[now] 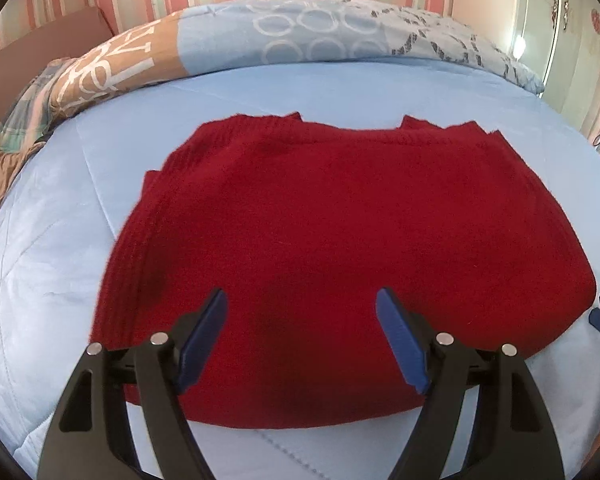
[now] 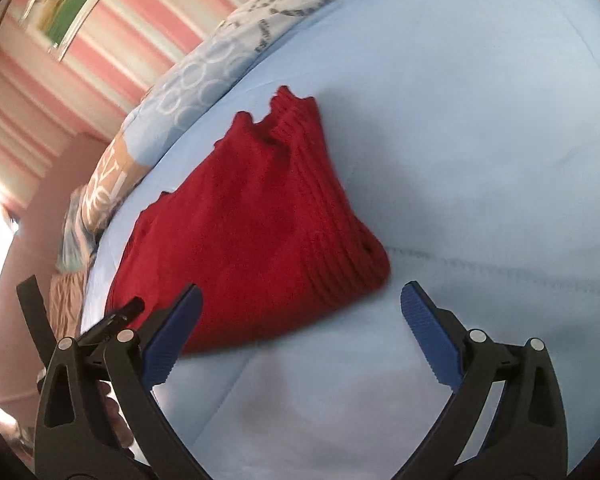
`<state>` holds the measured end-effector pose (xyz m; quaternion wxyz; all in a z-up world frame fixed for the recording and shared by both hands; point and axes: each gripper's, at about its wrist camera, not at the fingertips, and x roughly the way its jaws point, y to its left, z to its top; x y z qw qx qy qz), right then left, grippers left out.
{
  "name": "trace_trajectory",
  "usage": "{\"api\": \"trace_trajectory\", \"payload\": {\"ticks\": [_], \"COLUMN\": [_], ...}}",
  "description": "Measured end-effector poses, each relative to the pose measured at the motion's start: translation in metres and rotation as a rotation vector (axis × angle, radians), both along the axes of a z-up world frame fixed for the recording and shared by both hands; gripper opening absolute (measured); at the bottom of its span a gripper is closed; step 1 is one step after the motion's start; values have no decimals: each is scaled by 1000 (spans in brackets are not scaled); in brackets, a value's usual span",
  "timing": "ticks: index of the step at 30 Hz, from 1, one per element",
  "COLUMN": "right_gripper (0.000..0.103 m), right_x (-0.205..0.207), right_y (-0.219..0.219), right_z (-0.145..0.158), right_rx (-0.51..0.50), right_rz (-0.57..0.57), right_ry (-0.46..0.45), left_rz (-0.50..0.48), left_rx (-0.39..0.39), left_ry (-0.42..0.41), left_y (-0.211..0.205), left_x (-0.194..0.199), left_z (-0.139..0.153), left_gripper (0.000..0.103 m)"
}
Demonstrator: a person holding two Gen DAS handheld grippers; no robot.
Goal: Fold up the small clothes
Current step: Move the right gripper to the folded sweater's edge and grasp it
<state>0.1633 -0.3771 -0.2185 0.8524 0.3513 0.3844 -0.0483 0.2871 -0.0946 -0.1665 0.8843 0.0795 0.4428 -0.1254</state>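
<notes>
Folded red sweater (image 1: 340, 240) lies flat on the bed (image 1: 60, 260). Left claw (image 1: 302, 300) and right claw (image 2: 300, 292) both released, gripping nothing.

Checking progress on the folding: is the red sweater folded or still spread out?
Folded. The red sweater lies as a compact block on the blue bedspread, with stacked ribbed layers along its edge and no sleeves sticking out.

left tongs (image 1: 302, 300): jaws apart, nothing gripped | right tongs (image 2: 300, 294): jaws wide, nothing gripped
</notes>
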Motion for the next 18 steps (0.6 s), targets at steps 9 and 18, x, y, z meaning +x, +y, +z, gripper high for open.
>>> {"api": "trace_trajectory", "payload": {"ticks": [9,18], "right_gripper": [99,99], "right_x": [6,3], "right_y": [-1,-5], "right_z": [-1,-2], "right_rx": [-31,-50], "right_rz": [6,8], "right_ry": [42,53], "left_rz": [2,9], "left_rx": [11,17], "left_ry": [31,44], "left_y": [-11,-14], "left_x": [3,6], "left_z": [-1,3], "left_gripper": [78,78]}}
